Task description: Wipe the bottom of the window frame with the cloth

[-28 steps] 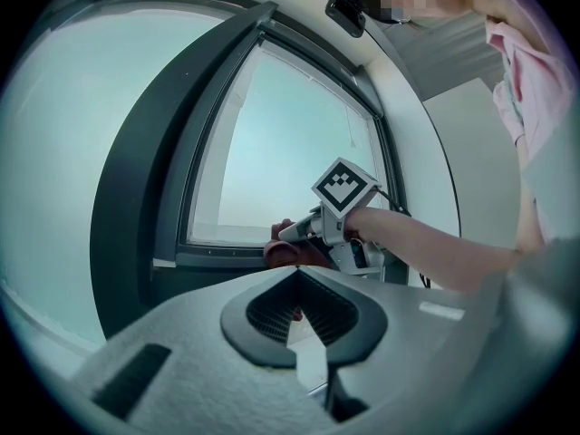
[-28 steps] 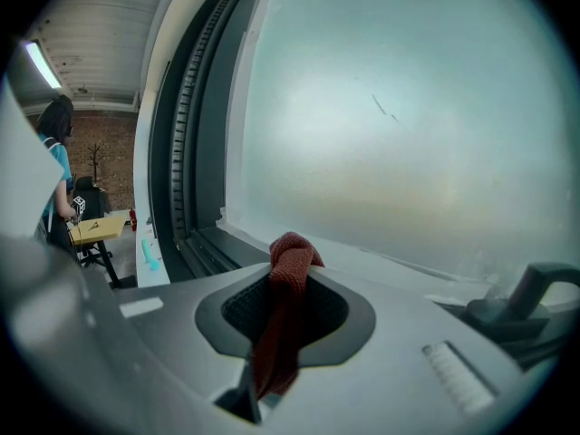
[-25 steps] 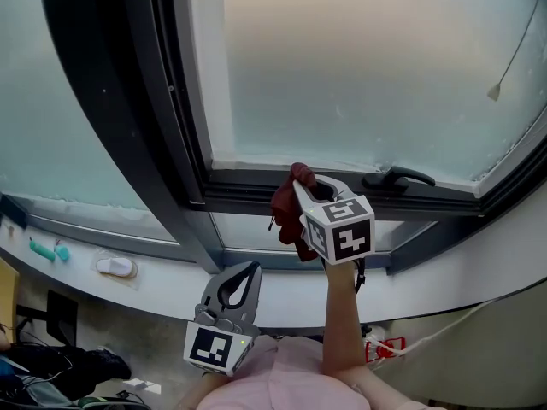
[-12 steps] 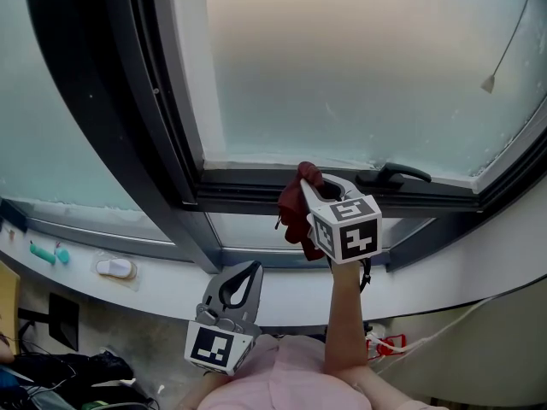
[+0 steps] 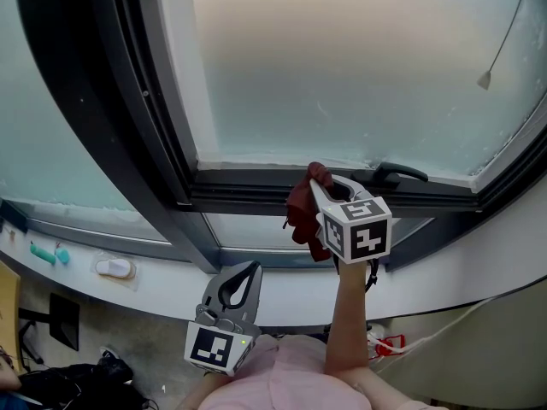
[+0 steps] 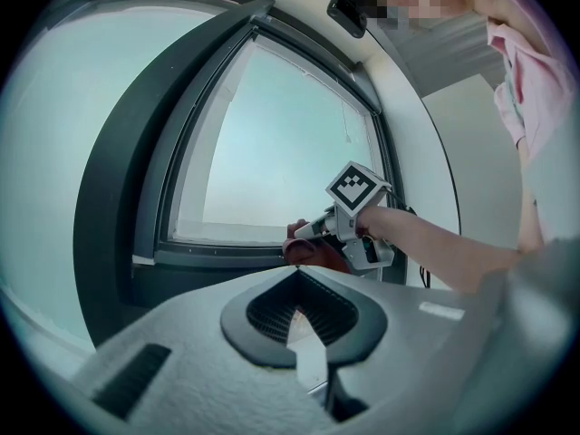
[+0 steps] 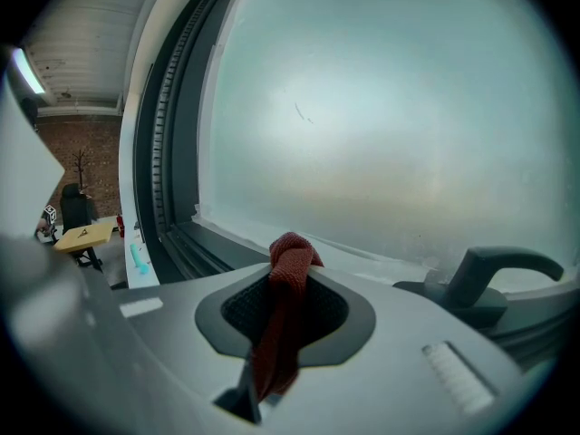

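1. The right tongs (image 5: 323, 178) clamp the red cloth (image 5: 301, 213) at the window frame (image 5: 248, 193) bottom rail, just beside the handle (image 5: 397, 175).
2. The left tongs (image 5: 242, 273) hang low, closed on nothing, well apart.

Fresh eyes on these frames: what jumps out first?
The dark red cloth, pinched in the right tool at the bottom of the window frame, just left of the black handle. Behind it the big frosted pane fills the view; the left tool hangs shut and empty lower down.
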The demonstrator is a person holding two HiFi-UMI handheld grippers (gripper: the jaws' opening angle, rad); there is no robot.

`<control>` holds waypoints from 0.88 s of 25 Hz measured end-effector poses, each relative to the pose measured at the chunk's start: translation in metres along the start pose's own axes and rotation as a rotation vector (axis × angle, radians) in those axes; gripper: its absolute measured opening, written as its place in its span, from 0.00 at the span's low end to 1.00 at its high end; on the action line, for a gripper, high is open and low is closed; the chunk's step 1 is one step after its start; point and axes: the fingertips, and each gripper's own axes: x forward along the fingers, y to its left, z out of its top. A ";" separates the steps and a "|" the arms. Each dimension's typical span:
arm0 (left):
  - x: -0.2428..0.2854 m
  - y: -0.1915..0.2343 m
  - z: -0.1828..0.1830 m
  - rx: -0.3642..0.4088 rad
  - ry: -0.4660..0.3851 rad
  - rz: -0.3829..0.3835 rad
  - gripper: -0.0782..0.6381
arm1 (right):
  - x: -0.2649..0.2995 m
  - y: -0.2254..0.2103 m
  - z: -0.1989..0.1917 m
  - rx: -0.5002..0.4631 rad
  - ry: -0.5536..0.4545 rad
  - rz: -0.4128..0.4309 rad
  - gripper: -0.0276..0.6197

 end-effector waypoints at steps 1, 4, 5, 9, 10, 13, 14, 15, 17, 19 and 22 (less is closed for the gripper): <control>0.000 0.000 0.000 0.000 0.002 0.003 0.11 | -0.001 -0.002 -0.001 0.000 0.002 -0.004 0.14; 0.001 -0.002 -0.001 -0.003 0.000 0.004 0.11 | -0.003 -0.007 -0.002 0.000 0.007 -0.013 0.14; 0.002 -0.003 -0.002 -0.003 -0.001 0.004 0.11 | -0.004 -0.009 -0.002 0.000 0.007 -0.016 0.14; 0.004 -0.005 -0.001 -0.006 -0.004 -0.003 0.11 | -0.007 -0.017 -0.004 0.000 0.003 -0.043 0.14; 0.005 -0.006 0.001 -0.008 -0.010 -0.003 0.11 | -0.008 -0.020 -0.005 0.003 0.003 -0.050 0.14; 0.006 -0.007 0.003 -0.010 -0.020 -0.001 0.11 | -0.011 -0.028 -0.006 0.016 0.002 -0.062 0.14; 0.006 -0.008 0.001 -0.007 -0.008 -0.003 0.11 | -0.012 -0.030 -0.007 0.020 0.002 -0.067 0.14; 0.006 -0.009 0.000 -0.006 -0.001 -0.005 0.11 | -0.013 -0.032 -0.007 0.023 0.001 -0.071 0.14; 0.007 -0.010 -0.001 -0.006 0.001 -0.005 0.11 | -0.015 -0.037 -0.008 0.027 0.003 -0.082 0.14; 0.007 -0.011 -0.001 -0.008 -0.005 -0.009 0.11 | -0.017 -0.042 -0.010 0.031 0.004 -0.094 0.14; 0.007 -0.013 -0.001 -0.007 -0.005 -0.010 0.11 | -0.021 -0.049 -0.011 0.033 0.003 -0.113 0.14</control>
